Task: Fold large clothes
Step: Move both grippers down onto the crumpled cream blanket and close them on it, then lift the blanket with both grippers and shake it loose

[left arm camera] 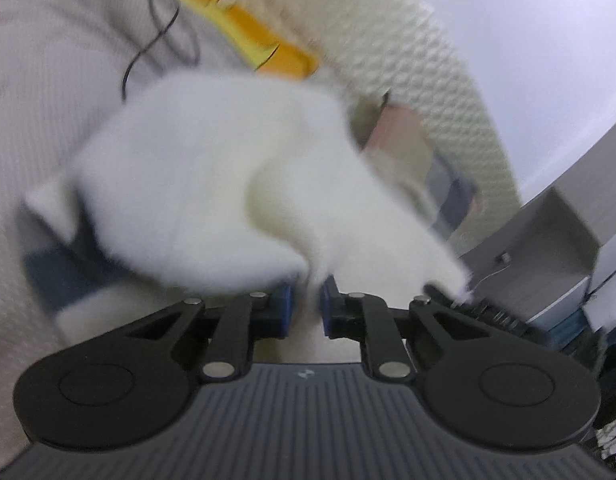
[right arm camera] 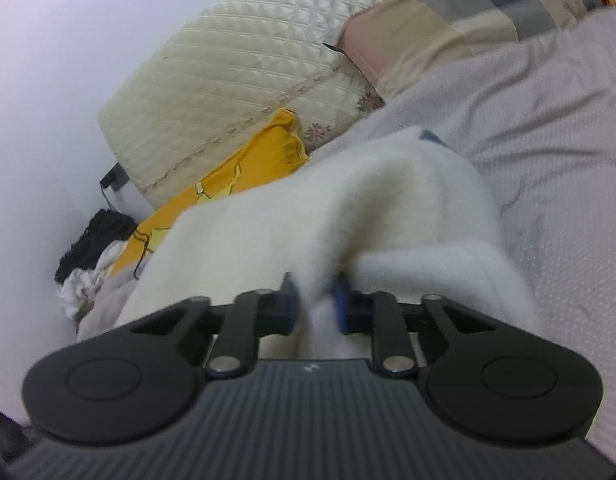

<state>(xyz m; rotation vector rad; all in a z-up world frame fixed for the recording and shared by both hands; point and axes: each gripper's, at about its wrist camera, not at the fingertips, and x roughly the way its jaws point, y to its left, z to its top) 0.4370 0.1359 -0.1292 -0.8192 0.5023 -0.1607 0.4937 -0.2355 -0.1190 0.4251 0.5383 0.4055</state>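
Both grippers, left gripper (left arm camera: 308,304) and right gripper (right arm camera: 313,300), clamped nearly closed on white fleece garment (right arm camera: 308,216), bunched on pale bedsheet (right arm camera: 547,140) near yellow cloth (right arm camera: 264,152); fold begun, far from finished.

Your right gripper (right arm camera: 313,302) has its blue pads pinched on a fold of the white fleece garment (right arm camera: 308,220), which bunches up between the jaws and spreads away ahead of you, blurred. The garment lies on a pale grey sheet (right arm camera: 547,152) that fills the right side. Beyond it you see a yellow cloth (right arm camera: 244,168) lying against a quilted cream mattress (right arm camera: 236,76) that leans on the white wall. At the left, a dark and white heap of clothes (right arm camera: 92,256) sits near the wall, with a black cable above it.
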